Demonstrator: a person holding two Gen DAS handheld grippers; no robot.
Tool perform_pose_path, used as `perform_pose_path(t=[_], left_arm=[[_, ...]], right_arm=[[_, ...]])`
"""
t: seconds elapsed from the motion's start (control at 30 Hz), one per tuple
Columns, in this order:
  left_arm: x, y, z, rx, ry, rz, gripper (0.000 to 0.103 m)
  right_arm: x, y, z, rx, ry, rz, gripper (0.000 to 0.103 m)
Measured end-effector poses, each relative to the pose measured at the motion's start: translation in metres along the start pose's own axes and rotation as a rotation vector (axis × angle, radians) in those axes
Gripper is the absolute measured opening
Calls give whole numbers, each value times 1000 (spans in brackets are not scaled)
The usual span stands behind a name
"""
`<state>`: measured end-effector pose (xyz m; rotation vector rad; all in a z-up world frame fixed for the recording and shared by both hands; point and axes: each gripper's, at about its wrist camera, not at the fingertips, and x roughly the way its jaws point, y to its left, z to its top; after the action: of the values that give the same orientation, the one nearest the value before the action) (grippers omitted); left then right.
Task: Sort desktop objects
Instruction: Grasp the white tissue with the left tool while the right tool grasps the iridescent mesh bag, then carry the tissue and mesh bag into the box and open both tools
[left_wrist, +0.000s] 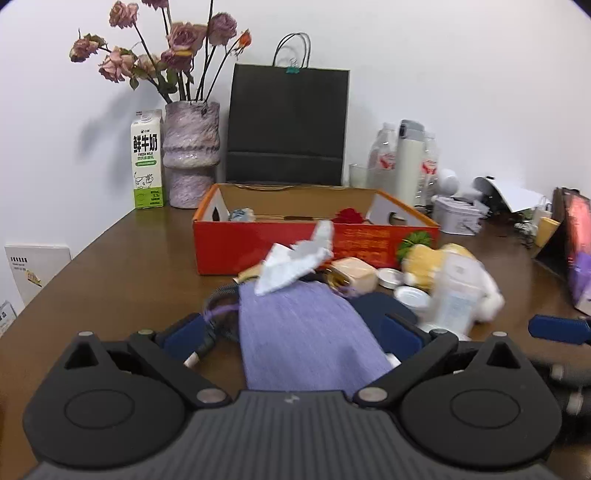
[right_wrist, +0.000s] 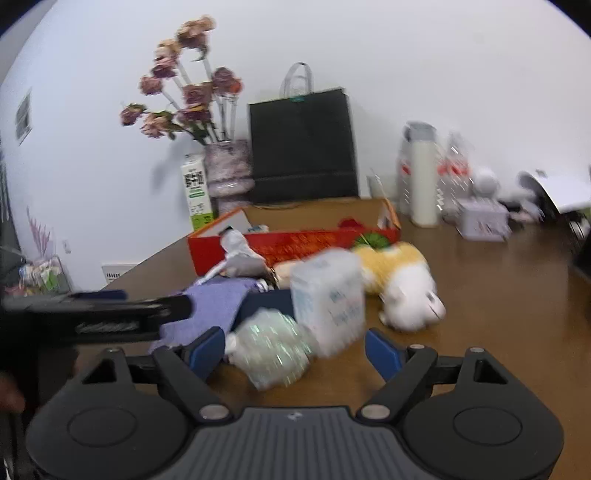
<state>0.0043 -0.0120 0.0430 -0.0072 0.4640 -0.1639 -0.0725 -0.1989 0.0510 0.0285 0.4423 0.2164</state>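
Sorting looked barely begun: the red box (left_wrist: 258, 247) toward the tabletop's back edge held few items, clutter lay before it, the left tongs (left_wrist: 295, 328) gaped around a purple cloth (left_wrist: 299, 332), the right tongs (right_wrist: 295, 350) gaped around a clear packet (right_wrist: 269, 347).

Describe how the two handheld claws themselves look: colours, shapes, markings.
Both match: the left claw and right claw have blue fingers on black linkage arms with silver pivot pins, two round black housings, and a grey ribbed centre body bearing a small white mark. No cables or sleeves show.
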Motion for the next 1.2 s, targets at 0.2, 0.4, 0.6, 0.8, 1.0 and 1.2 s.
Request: perform_pose_path(t=[0.2, 0.4, 0.6, 0.8, 1.0, 1.2], left_arm=[[65, 14, 38, 9, 55, -110, 94], [113, 16, 53, -93, 200, -118, 3], [20, 26, 43, -194, 38, -166, 2], [-62, 22, 13, -193, 8, -123, 2], [-125, 10, -23, -171, -11, -137, 2], [-144, 10, -28, -175, -19, -174, 2]], right_arm=[[42, 17, -3, -39, 94, 15, 56], [47, 15, -3, -17, 118, -21, 34], [8, 0, -4, -45, 57, -47, 33], [-33, 9, -9, -100, -12, -26, 33], [-65, 18, -16, -114, -31, -12, 33], [-91, 24, -22, -128, -57, -13, 33]])
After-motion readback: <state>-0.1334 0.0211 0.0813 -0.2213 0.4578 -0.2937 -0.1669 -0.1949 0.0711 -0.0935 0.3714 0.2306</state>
